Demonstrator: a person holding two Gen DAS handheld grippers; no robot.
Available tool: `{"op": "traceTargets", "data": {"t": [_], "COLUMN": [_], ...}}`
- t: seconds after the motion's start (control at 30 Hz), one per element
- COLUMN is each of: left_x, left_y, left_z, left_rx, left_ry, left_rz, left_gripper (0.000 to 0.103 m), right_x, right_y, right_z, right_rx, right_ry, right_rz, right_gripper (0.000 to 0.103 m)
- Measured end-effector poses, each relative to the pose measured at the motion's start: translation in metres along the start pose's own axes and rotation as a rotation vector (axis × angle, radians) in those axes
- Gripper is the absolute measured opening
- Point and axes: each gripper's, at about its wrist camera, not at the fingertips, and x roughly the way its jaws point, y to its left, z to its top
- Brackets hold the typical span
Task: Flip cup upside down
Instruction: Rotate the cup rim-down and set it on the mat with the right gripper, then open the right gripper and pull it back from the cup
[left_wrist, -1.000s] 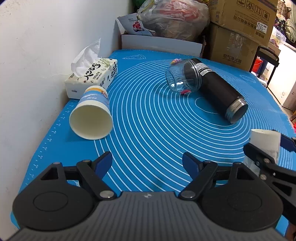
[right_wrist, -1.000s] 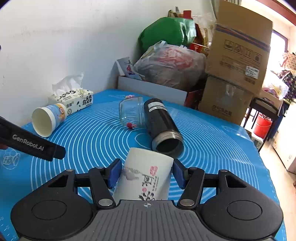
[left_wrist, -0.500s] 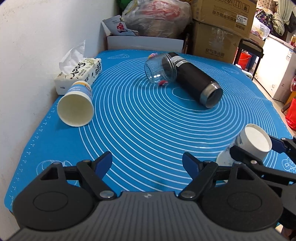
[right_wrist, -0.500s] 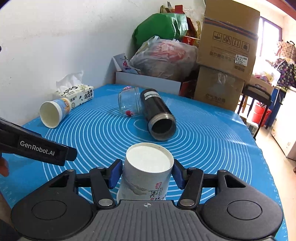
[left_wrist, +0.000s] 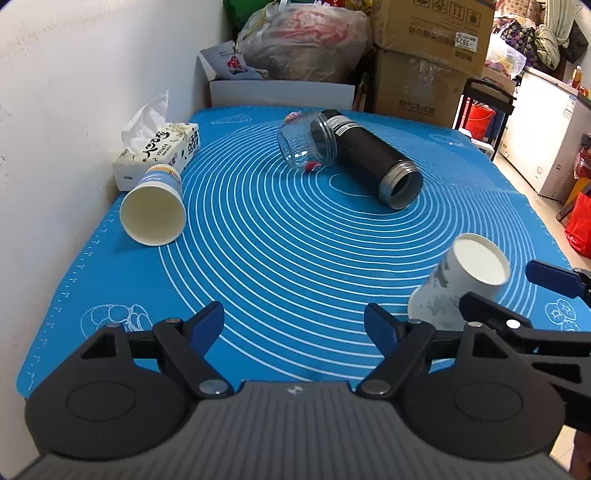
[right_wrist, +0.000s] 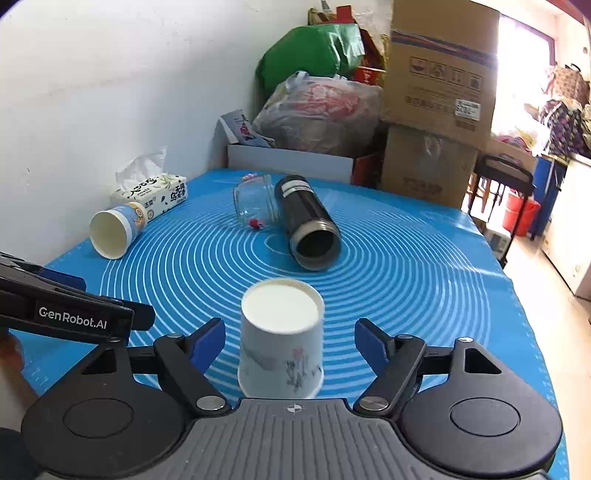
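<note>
We see the paper cup standing base-up, axis vertical, on the blue mat, between our right gripper fingers, which are spread clear of it. Our left gripper, also spread, holds nothing and sits farther off.

The white cup stands upside down on the blue mat, between the right gripper's spread fingers, touching neither.
</note>
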Motion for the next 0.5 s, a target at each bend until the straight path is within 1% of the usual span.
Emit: {"op": "traceTargets", "data": {"t": [0.17,0.37,0.5], "left_x": [-0.014,-0.027,-0.035], "left_y": [-0.007,-0.017,-0.021], "left_z": [-0.011,-0.027,-0.036], "left_rx": [0.015,0.044,0.061], "left_ry": [-0.020,-0.032,-0.044], "left_rz": [-0.019,-0.031,-0.027], "left_gripper": [0.083,0.083,0.083], "right_x": [-0.022,-0.040,-0.047], "right_y": [-0.012,-0.016,-0.017], "right_z": [-0.011,-0.021,-0.027], "right_rx": [0.044,0.049,0.044], "right_ry": [-0.002,0.011,0.023], "right_rz": [-0.007,-0.012,-0.006], "right_gripper": [0.079,0.079,0.079]}}
